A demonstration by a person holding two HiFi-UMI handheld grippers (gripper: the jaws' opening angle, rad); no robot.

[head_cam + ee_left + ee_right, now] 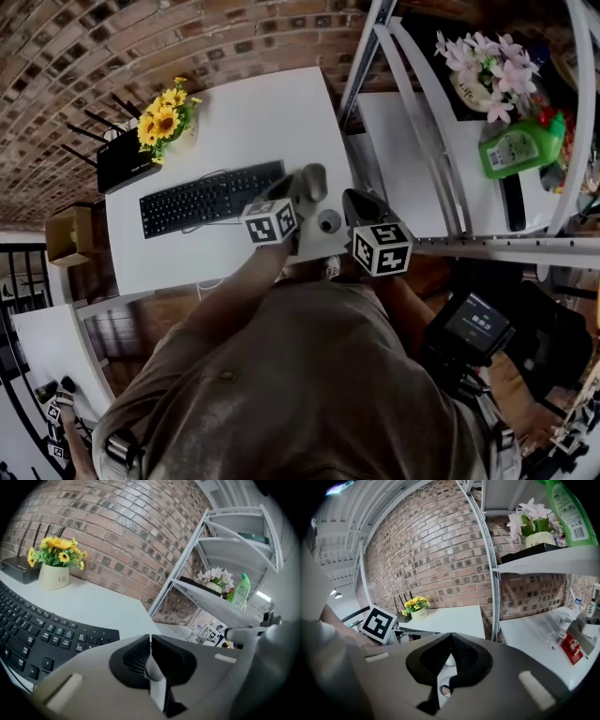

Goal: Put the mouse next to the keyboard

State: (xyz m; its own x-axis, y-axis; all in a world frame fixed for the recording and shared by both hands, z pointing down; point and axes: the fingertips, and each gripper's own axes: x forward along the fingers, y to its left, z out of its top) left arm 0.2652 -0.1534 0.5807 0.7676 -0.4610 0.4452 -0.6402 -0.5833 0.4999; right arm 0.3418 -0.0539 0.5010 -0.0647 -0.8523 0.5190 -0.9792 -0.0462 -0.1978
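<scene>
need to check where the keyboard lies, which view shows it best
The head view: the whole keyboard lies flat on the white desk, seen from above. The left gripper view shows only one end of it, close and low. The right gripper view shows hardly any of it.

Showing black on the keyboard (212,198), plain white on the desk (262,112). Glowing yellow in the sunflowers (161,119) at the desk's far left corner. Wearing grey on the left gripper (150,644) and right gripper (449,641), with black-and-white squares on their cubes (382,248). Displaying red-brown brickwork on the wall (94,37).
</scene>
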